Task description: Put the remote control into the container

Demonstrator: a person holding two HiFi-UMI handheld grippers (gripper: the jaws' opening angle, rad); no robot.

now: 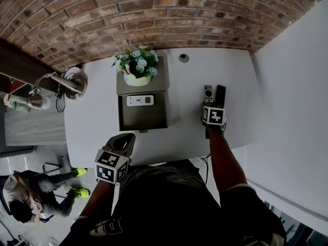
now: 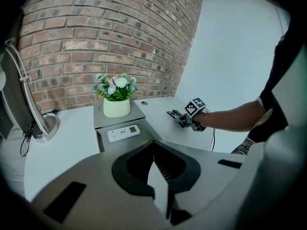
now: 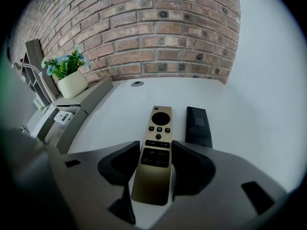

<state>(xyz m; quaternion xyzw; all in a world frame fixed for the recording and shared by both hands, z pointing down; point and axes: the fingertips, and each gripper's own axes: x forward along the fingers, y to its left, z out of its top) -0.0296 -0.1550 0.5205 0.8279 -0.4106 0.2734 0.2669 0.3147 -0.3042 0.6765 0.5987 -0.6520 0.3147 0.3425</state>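
Early stage: gold remote (image 3: 158, 123) lies flat on counter (image 1: 189, 86), right tongs (image 3: 156, 145) spread astride it, no clamp yet. Left tongs (image 2: 153, 145) closed, empty. Remaining: grip, carry to container (image 1: 154, 119), which holds a white remote (image 1: 140, 100).

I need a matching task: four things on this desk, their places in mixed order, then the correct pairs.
1 gold remote
2 black remote
3 white remote
4 flower pot

A inside the container
B on the container's raised back shelf
C between the jaws of the right gripper
D on the table, right of the gold remote

Pairs: 1-C, 2-D, 3-A, 4-B
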